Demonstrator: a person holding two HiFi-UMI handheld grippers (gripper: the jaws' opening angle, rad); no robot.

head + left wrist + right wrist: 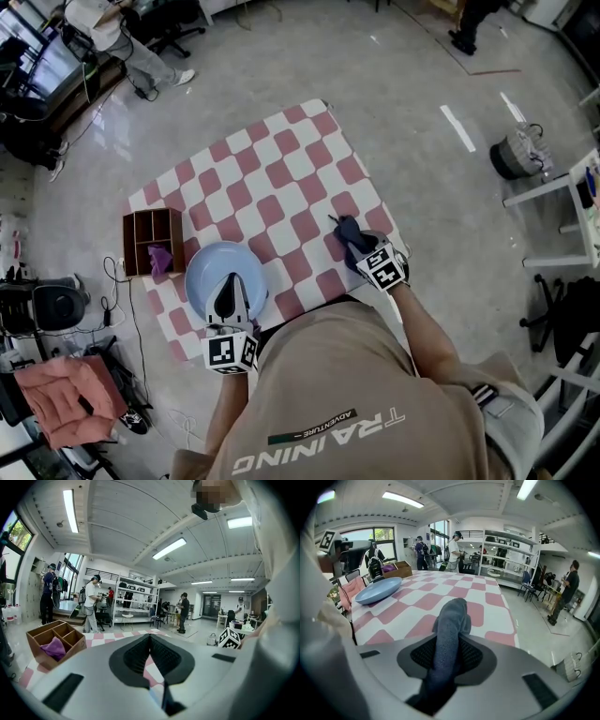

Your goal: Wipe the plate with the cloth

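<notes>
Looking along my right gripper [449,641], I see the cloth [450,616] running straight between its jaws, which are clamped on it. The cloth's free end reaches forward over the checked table [281,169]. My left gripper [150,637] has its jaws together at the tips, gripping nothing, above the plate [199,270], well apart from the cloth.
</notes>
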